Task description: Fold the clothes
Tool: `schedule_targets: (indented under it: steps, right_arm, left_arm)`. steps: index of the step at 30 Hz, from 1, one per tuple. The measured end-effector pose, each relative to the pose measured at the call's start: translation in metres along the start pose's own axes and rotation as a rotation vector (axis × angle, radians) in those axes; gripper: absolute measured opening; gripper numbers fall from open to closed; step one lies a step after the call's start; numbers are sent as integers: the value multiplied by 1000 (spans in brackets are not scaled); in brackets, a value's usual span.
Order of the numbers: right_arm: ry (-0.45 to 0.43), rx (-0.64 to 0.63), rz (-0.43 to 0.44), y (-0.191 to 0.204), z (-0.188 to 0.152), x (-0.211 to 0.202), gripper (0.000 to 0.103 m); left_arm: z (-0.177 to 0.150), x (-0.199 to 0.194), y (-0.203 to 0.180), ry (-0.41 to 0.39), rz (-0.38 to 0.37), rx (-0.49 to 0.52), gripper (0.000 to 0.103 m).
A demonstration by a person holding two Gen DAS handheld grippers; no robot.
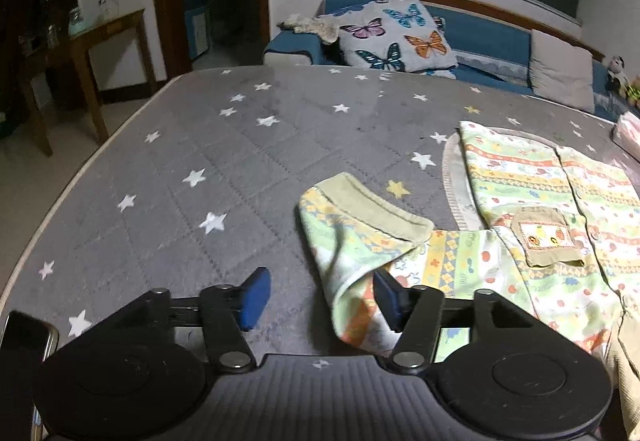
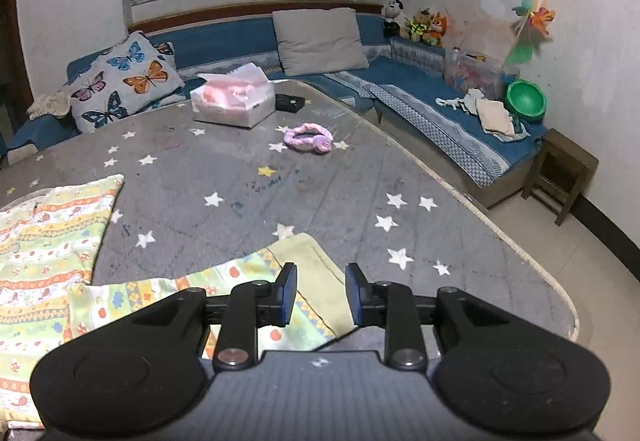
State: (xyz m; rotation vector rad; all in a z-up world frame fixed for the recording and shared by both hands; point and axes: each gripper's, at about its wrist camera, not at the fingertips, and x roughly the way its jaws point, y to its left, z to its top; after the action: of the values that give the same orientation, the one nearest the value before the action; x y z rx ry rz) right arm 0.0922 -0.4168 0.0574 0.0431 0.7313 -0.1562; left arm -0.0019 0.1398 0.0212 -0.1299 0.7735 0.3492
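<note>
A child's patterned shirt [image 1: 536,201] with green, orange and yellow stripes lies on the grey star-print table cover [image 1: 240,161]. Its left sleeve [image 1: 360,241], with a beige cuff, is bunched up and lies between my left gripper's [image 1: 320,297] blue fingers, draped against the right finger [image 1: 388,297]. The left gripper is open. In the right wrist view the shirt body [image 2: 48,241] lies at the left and the other sleeve with a beige cuff [image 2: 308,261] lies under my right gripper [image 2: 322,293], which is open and just above the cuff.
A tissue box [image 2: 232,101], a black object [image 2: 290,103] and a pink hair band [image 2: 308,137] lie at the table's far side. A blue sofa [image 2: 420,93] with cushions wraps the far edge. A wooden stool [image 2: 560,173] stands right; a wooden side table [image 1: 100,53] stands left.
</note>
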Motion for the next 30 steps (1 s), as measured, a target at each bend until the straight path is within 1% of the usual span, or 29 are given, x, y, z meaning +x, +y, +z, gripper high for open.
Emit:
schedule_targets:
  steps: [2, 4, 6, 8, 12, 13, 16, 21, 23, 26, 30]
  right_arm:
    - [9, -14, 25, 6, -1, 1, 32]
    - [23, -32, 53, 14, -3, 5, 35]
    - [38, -40, 68, 20, -6, 11, 36]
    - [53, -47, 83, 27, -9, 17, 37]
    - [82, -62, 112, 41, -14, 29, 37]
    - [89, -66, 118, 44, -15, 32, 37]
    - [107, -73, 117, 48, -18, 38, 37]
    - [113, -81, 103, 45, -18, 36, 38]
    - [115, -84, 97, 44, -18, 36, 38]
    - [119, -88, 88, 43, -18, 35, 38]
    - [101, -98, 73, 38, -13, 26, 38]
  left_arm:
    - [-1, 3, -7, 0, 4, 30, 68]
    - [-2, 6, -13, -2, 10, 59, 71]
    - [-2, 10, -19, -3, 17, 83, 74]
    - [-1, 15, -24, -1, 30, 97, 75]
    - [4, 24, -24, -17, 70, 89, 75]
    - [6, 25, -22, -22, 76, 72, 75]
    - [13, 24, -5, -37, 96, -24, 74]
    - [18, 22, 42, -35, 170, -243, 75]
    - [17, 21, 57, -33, 207, -281, 74]
    - [13, 19, 71, -26, 268, -299, 74]
    - [10, 11, 75, -24, 275, -295, 75]
